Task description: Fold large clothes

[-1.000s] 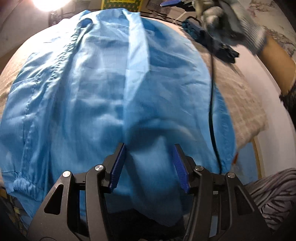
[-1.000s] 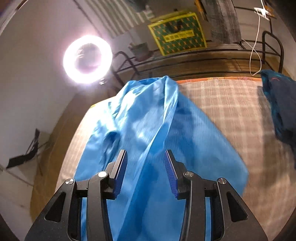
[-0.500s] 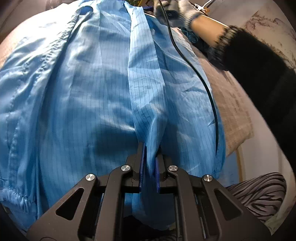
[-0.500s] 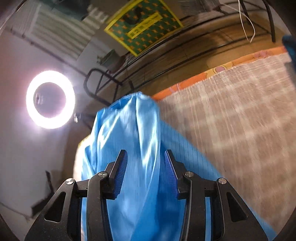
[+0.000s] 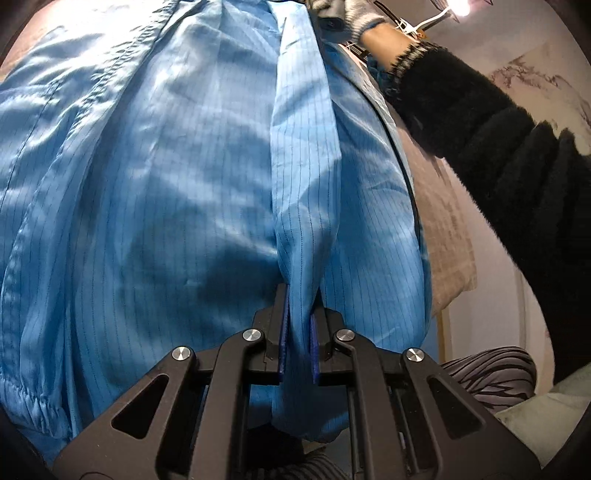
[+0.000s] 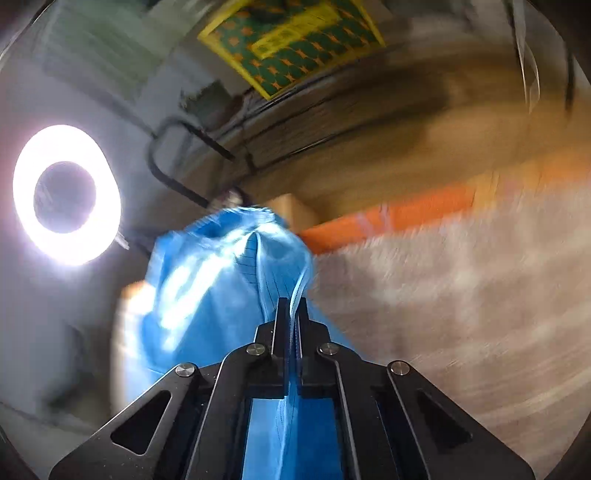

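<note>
Blue pinstriped garment (image 5: pixel 155 192) lies spread over the checked bed cover (image 6: pixel 461 295). Left gripper (image 5: pixel 298 314) is clamped on a raised front fold near the hem. Right gripper (image 6: pixel 291 314), blurred, is clenched on a thin fabric edge at the far end.

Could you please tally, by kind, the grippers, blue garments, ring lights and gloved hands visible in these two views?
Grippers: 2, the left gripper and the right gripper, each shut on the blue garment
Blue garments: 1
Ring lights: 1, the ring light
Gloved hands: 1, the gloved hand
Total: 5
</note>
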### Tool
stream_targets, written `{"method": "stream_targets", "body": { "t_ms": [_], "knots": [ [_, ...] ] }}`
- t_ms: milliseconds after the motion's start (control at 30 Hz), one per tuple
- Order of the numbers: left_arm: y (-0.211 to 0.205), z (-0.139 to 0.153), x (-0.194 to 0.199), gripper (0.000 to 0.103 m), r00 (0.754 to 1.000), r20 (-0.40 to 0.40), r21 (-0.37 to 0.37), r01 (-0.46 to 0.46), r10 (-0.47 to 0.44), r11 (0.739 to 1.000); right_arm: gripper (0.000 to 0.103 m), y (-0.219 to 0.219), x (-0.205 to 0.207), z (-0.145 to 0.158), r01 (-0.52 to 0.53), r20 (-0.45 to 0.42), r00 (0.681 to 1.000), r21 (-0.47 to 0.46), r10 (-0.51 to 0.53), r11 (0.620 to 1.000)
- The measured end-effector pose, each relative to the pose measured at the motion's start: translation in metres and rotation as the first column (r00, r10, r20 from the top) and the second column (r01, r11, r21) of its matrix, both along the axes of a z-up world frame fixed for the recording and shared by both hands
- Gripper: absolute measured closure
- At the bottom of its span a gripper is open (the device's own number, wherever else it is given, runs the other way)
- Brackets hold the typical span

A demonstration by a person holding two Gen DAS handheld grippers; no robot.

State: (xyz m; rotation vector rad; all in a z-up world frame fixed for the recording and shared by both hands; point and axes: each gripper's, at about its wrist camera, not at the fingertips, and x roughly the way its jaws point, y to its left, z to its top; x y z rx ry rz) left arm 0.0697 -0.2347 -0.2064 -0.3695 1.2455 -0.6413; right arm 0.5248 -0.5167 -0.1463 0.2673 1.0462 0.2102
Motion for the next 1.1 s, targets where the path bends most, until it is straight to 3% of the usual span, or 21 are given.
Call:
{"method": "stream_targets", "body": {
  "t_ms": [33, 67, 133, 233, 300, 333, 400, 500, 567, 600, 733, 900, 1100],
  "knots": [
    [0.002, 0.0, 0.0, 0.095, 1.0, -0.002, -0.003, -0.005, 0.005, 1.0, 0.103, 0.013, 0.0, 0.015, -0.031, 0.04, 0.998, -0.185, 0.039, 0.982],
    [0.003, 0.0, 0.0, 0.095, 1.0, -0.001, -0.006, -0.008, 0.008, 1.0, 0.103, 0.025, 0.0, 0.025, -0.039, 0.078, 0.995, -0.344, 0.07, 0.938],
    [0.008, -0.004, 0.005, 0.095, 1.0, -0.004, -0.011, -0.015, 0.015, 1.0, 0.103, 0.055, 0.001, 0.041, -0.042, 0.149, 0.977, -0.57, 0.153, 0.821],
    [0.016, -0.009, 0.008, 0.095, 0.998, -0.036, -0.044, -0.043, 0.042, 0.998, 0.103, 0.085, 0.01, 0.046, -0.044, 0.183, 0.963, -0.613, 0.196, 0.789],
    [0.019, -0.01, 0.011, 0.095, 0.998, -0.032, -0.039, -0.053, 0.052, 0.998, 0.103, 0.113, 0.019, 0.032, -0.057, 0.173, 0.955, -0.69, 0.241, 0.722],
    [0.021, -0.009, 0.011, 0.095, 0.998, -0.025, -0.029, -0.059, 0.058, 0.998, 0.103, 0.12, 0.023, 0.023, -0.062, 0.163, 0.955, -0.705, 0.246, 0.707],
    [0.028, -0.007, 0.008, 0.095, 0.997, -0.027, -0.019, -0.074, 0.073, 0.997, 0.102, 0.124, 0.027, 0.007, -0.138, 0.105, 0.96, -0.634, 0.261, 0.761],
    [0.032, -0.006, 0.006, 0.095, 0.995, -0.038, -0.02, -0.097, 0.096, 0.995, 0.097, 0.111, 0.028, 0.009, -0.125, 0.096, 0.973, -0.553, 0.212, 0.824],
    [0.036, -0.004, 0.004, 0.095, 0.993, -0.038, -0.023, -0.112, 0.112, 0.993, 0.073, 0.093, 0.015, 0.028, -0.102, 0.132, 0.976, -0.428, 0.174, 0.898],
    [0.036, -0.001, 0.004, 0.095, 0.992, -0.043, -0.025, -0.119, 0.118, 0.993, 0.054, 0.082, 0.007, 0.038, -0.093, 0.152, 0.975, -0.374, 0.16, 0.923],
    [0.042, 0.008, 0.001, 0.095, 0.99, -0.046, -0.054, -0.134, 0.131, 0.99, 0.052, 0.047, -0.038, 0.084, -0.067, 0.199, 0.972, -0.266, 0.123, 0.962],
    [0.047, 0.033, -0.012, 0.069, 0.991, 0.056, -0.027, -0.117, 0.118, 0.993, 0.052, 0.015, -0.108, 0.138, -0.06, 0.244, 0.963, -0.213, 0.112, 0.975],
    [0.061, 0.046, -0.022, 0.066, 0.989, 0.071, -0.045, -0.129, 0.132, 0.991, 0.052, -0.045, -0.222, 0.193, -0.058, 0.278, 0.957, -0.084, 0.079, 0.995]
  ]
}}
